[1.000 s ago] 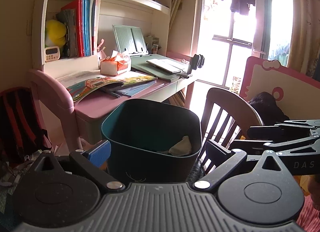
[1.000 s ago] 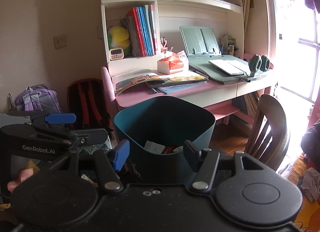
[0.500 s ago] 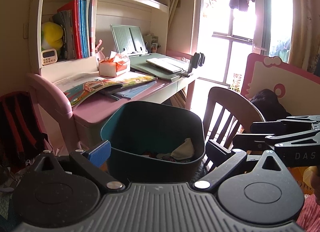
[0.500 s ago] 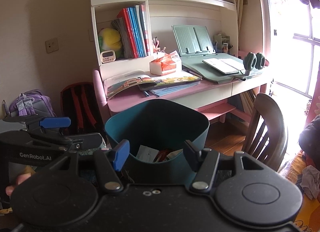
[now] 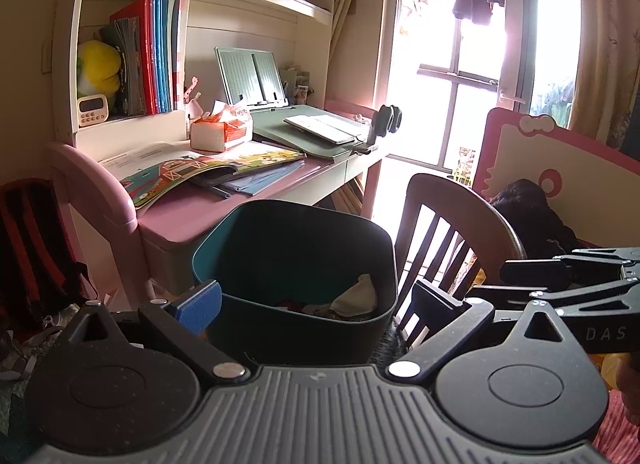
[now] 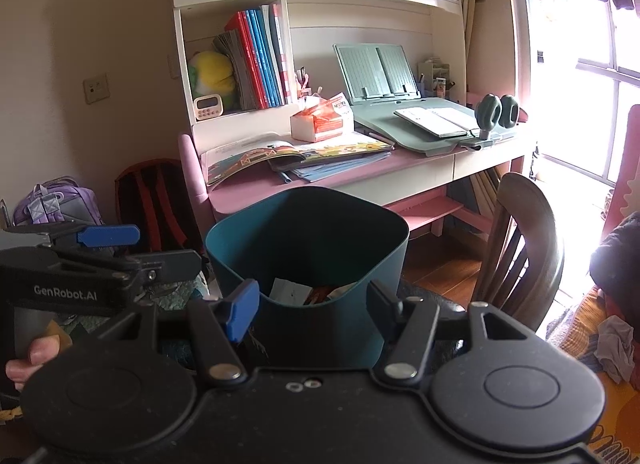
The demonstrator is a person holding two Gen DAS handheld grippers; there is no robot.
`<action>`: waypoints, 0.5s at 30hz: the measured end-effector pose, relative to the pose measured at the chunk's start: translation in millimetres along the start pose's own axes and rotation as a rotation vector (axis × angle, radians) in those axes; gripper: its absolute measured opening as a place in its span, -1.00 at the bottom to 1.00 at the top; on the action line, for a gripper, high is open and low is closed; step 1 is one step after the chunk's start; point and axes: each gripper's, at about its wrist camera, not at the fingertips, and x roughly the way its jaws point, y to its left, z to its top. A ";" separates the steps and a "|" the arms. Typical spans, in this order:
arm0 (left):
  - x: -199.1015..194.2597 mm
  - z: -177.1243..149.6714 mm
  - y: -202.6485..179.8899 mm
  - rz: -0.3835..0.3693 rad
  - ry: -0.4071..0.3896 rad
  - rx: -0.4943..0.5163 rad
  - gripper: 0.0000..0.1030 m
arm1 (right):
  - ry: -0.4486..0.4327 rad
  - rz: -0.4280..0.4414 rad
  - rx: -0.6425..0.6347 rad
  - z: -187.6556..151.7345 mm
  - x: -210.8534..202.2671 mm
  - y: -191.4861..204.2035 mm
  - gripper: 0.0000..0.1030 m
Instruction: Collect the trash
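Beside right gripper (image 6: 312, 308): purple backpack (image 6: 56, 204).

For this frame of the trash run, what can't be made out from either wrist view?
- Bin contents: the teal bin's own near wall hides most of them in both wrist views; only a pale wad and paper scraps show.
- Bin base and what it stands on: hidden behind the right gripper and left gripper.
- Timer display: too small to read.
- Outside the window: washed out by glare.
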 end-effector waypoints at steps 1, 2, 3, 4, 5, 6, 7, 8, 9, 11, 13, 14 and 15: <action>0.0 -0.9 0.7 -0.001 0.002 -0.003 0.98 | -0.001 0.001 0.001 -0.2 0.0 0.0 0.15; 0.2 -1.7 1.2 -0.003 0.005 -0.005 0.98 | 0.000 0.002 0.001 -1.3 -0.3 0.6 0.15; 0.3 -2.6 1.5 -0.005 0.008 -0.008 0.98 | 0.001 0.002 0.000 -2.1 -0.4 1.2 0.15; 0.2 -3.4 1.8 -0.004 0.009 -0.012 0.98 | 0.002 0.002 -0.001 -3.1 -0.4 1.8 0.15; 0.0 -4.0 1.9 -0.004 0.007 -0.014 0.98 | 0.003 0.002 -0.001 -3.8 -0.4 2.4 0.15; -0.4 -4.6 2.1 -0.004 0.006 -0.014 0.98 | 0.003 0.002 0.000 -4.3 -0.8 2.8 0.15; -0.4 -4.3 2.2 -0.005 0.006 -0.015 0.98 | 0.003 0.002 0.002 -4.6 -0.8 3.2 0.15; -0.8 -5.1 2.5 -0.005 0.006 -0.017 0.98 | 0.003 0.003 0.003 -4.9 -1.1 3.4 0.15; -1.4 -6.0 2.6 -0.005 0.006 -0.018 0.98 | 0.003 0.004 0.002 -5.1 -1.2 3.9 0.15; -1.9 -7.1 3.1 -0.005 0.008 -0.018 0.98 | 0.003 0.003 0.002 -5.5 -1.4 4.5 0.15; -3.4 -7.8 2.9 -0.008 0.008 -0.019 0.98 | 0.004 0.008 0.003 -5.5 -1.4 4.8 0.15; -3.5 -7.8 3.5 -0.012 0.008 -0.024 0.98 | 0.003 0.008 0.003 -5.7 -1.7 5.7 0.15; -3.4 -7.5 4.4 -0.019 0.008 -0.031 0.98 | 0.003 0.009 0.004 -6.1 -1.9 5.0 0.15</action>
